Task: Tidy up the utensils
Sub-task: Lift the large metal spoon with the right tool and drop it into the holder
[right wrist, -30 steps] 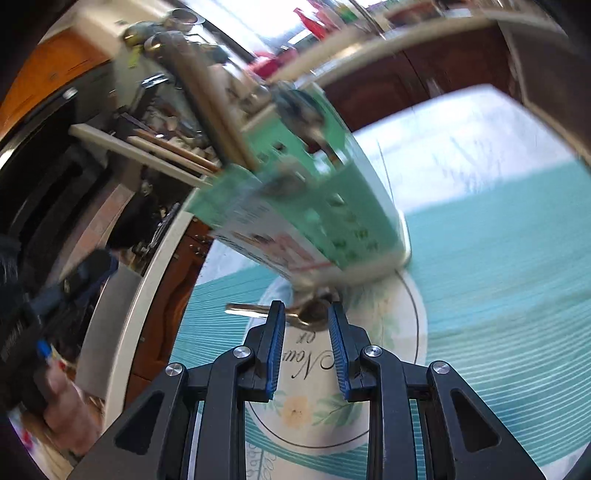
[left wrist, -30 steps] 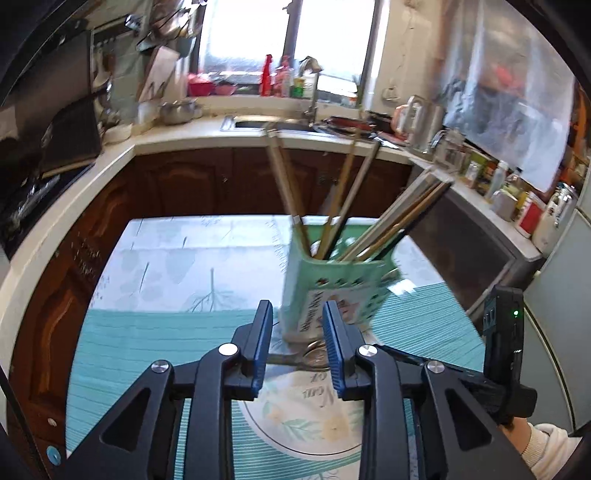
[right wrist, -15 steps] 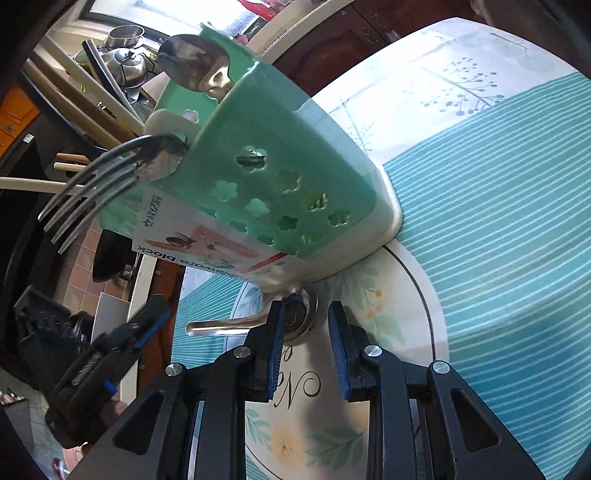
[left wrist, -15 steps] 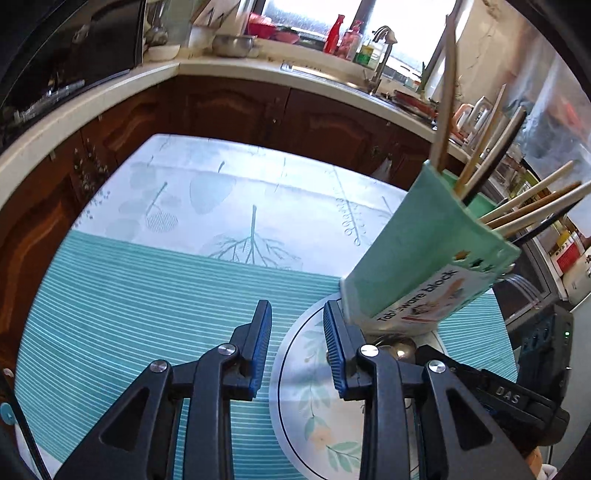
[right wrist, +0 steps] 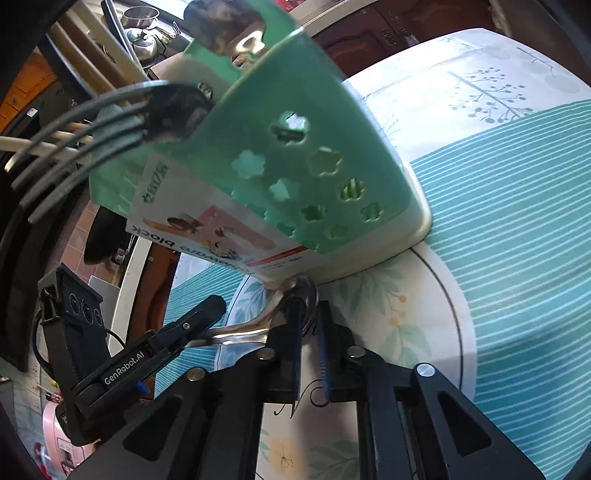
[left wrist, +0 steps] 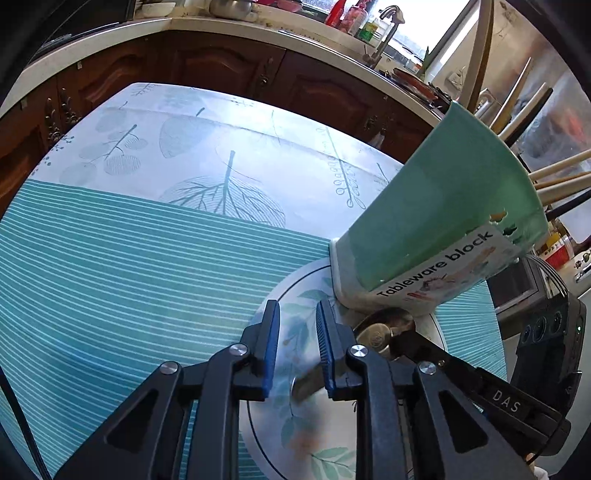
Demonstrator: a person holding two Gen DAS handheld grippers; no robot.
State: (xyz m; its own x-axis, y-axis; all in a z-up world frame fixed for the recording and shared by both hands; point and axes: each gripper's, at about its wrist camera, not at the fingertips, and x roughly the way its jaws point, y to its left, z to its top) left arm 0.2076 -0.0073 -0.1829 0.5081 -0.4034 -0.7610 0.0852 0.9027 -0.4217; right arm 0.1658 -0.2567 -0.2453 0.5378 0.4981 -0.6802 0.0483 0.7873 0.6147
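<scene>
A green utensil holder (left wrist: 439,221) (right wrist: 295,147) stands at the plate's far edge, with chopsticks (left wrist: 554,173), a fork (right wrist: 85,140) and a spoon head in it. A metal spoon (right wrist: 240,332) lies on the round white floral plate (right wrist: 406,325) just in front of the holder. My right gripper (right wrist: 309,306) is closing, its pads pinching the spoon's bowl (left wrist: 376,334). My left gripper (left wrist: 297,314) hangs low over the plate with its jaws closing. The blurred handle end lies between its pads, with a gap still showing.
A teal striped mat (left wrist: 129,277) covers the table under the plate, with a pale leaf-print cloth (left wrist: 221,147) beyond. Dark wooden cabinets (left wrist: 221,62) and a cluttered counter with a sink tap (left wrist: 388,22) ring the table.
My left gripper has dropped toward the plate and come to the spoon's handle. My right gripper has pushed in to the spoon's bowl and its jaws have narrowed around it.
</scene>
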